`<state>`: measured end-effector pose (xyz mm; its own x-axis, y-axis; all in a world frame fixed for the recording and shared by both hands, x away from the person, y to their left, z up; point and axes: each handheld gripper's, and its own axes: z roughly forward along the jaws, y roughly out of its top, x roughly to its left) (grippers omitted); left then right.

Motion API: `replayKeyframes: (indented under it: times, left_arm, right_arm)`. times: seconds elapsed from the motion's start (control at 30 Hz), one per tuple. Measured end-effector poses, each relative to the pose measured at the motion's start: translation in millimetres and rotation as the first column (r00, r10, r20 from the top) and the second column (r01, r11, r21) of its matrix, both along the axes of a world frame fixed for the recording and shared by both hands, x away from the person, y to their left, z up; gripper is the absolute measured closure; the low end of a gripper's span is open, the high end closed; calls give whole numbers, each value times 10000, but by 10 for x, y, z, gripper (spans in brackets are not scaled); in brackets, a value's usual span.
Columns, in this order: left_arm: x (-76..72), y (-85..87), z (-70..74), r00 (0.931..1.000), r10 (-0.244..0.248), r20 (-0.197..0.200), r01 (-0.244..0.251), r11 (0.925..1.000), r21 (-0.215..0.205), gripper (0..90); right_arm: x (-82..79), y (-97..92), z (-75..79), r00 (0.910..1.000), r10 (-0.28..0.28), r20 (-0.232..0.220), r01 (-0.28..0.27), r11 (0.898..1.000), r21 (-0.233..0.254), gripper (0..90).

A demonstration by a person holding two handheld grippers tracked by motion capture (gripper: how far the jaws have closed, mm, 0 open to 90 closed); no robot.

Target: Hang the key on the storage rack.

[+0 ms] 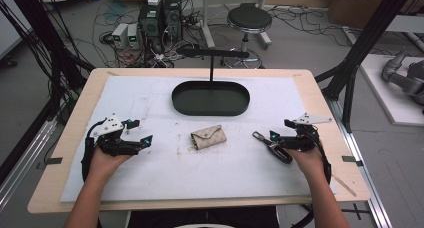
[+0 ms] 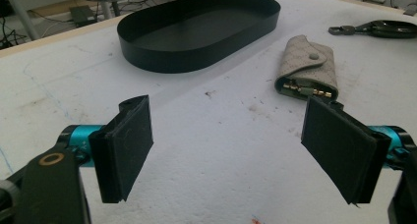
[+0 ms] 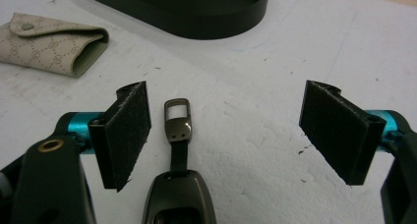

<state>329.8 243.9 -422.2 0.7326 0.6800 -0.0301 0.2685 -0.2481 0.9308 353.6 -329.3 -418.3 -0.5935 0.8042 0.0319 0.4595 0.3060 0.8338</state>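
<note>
A workshop floor strewn with cables and a stool (image 1: pixel 249 20) lies beyond my white-covered table (image 1: pixel 150 178). From the high view, my left gripper (image 1: pixel 139 133) rests at the table's left, jaws apart and holding nothing; my right gripper (image 1: pixel 264 135) sits at the right, jaws apart over the car key (image 1: pixel 272 147). The beige key pouch (image 1: pixel 208 137) lies between them, just in front of the black oval tray (image 1: pixel 210 98).

In the left gripper view, my pads (image 2: pixel 129 145) stand wide with only bare table between them; the key pouch (image 2: pixel 309 69) lies ahead to the right, its open mouth showing metal keys.

In the right gripper view, the car key (image 3: pixel 178 194) lies between my open jaws, hard by the left pad (image 3: pixel 125 133), its strap clasp (image 3: pixel 178 120) pointing forward. Closing from this off-centre stance, I judge, could skid the key sideways or pinch only the thin strap, letting the heavy fob swing or drop.
</note>
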Motion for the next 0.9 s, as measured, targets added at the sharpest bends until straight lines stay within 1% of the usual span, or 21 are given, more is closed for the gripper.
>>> replayKeyframes:
  times: [0.1,0.13,0.17,0.2,0.23,0.27,0.3,0.33,0.4,0.43,0.5,0.53,0.57,0.6,0.63,0.7,0.73,0.77,0.8,0.83,0.9]
  left_arm:
    - [-1,0,-2,10000,-16,-19,16,10000,-28,195]
    - [-3,3,-5,10000,-10,-34,10,10000,-47,195]
    - [-2,7,-10,10000,-18,-45,18,10000,-26,195]
    - [-3,6,-17,10000,37,-81,-38,10000,-40,195]
    - [-2,6,-23,9999,21,-130,-21,10000,-21,195]
    - [1,1,-28,9999,23,-154,-23,10000,28,195]
    - [1,1,-28,9999,23,-154,-23,10000,28,195]
    - [2,-4,-30,9999,3,-161,-2,10000,36,195]
    - [2,-27,-35,9998,-37,-184,38,10000,58,195]
    - [2,-27,-35,9998,-37,-184,38,10000,58,195]
    - [4,-41,-40,9998,-81,-179,84,9999,146,195]
    - [4,-47,-42,9998,-103,-181,106,9998,179,195]
    - [3,-53,-43,9998,-123,-167,126,9997,188,195]
    - [1,-59,-42,9998,-111,-172,114,9997,203,195]
    - [0,-64,-43,9998,-124,-168,128,9997,195,195]
    - [0,-66,-44,9998,-120,-186,124,9997,191,195]
    - [0,-63,-44,9997,-130,-184,134,9997,216,195]
    - [0,-60,-43,9997,-108,-202,113,9997,234,195]
    - [1,-58,-43,9998,-85,-195,90,9997,224,195]
    - [2,-51,-44,9998,-65,-204,70,9997,225,195]
    - [2,-49,-45,9997,-64,-215,69,9997,223,195]
  right_arm:
    - [15,20,-24,9997,128,-230,-134,9996,-248,202]
    - [15,20,-24,9997,128,-230,-134,9996,-248,202]
    - [30,48,-50,9988,255,-409,-274,9985,-477,205]
    - [35,65,-61,9983,291,-497,-320,9977,-591,207]
    - [35,65,-61,9983,291,-497,-320,9977,-591,207]
    - [49,93,-85,9967,440,-686,-493,9958,-770,229]
    - [49,93,-85,9967,440,-686,-493,9958,-770,229]
    - [59,117,-102,9942,634,-868,-711,9935,-884,260]
    - [66,154,-124,9926,641,-1027,-750,9916,-1058,263]
    - [72,171,-139,9915,674,-1113,-804,9899,-1168,281]
    - [85,205,-165,9876,757,-1377,-932,9877,-1257,309]
    - [85,205,-165,9876,757,-1377,-932,9877,-1257,309]
    - [101,234,-189,9850,823,-1515,-1035,9850,-1383,367]
    - [109,243,-195,9830,918,-1587,-1140,9840,-1370,403]
    - [109,243,-195,9830,918,-1587,-1140,9840,-1370,403]
    - [118,260,-208,9793,1009,-1753,-1258,9825,-1374,457]
    - [122,266,-213,9770,1056,-1854,-1329,9809,-1419,498]
    - [129,282,-232,9744,1095,-1963,-1416,9773,-1577,556]
    - [129,282,-232,9744,1095,-1963,-1416,9773,-1577,556]
    - [131,293,-239,9735,1043,-2034,-1401,9754,-1704,609]
    - [130,297,-233,9737,1057,-2019,-1408,9756,-1683,690]
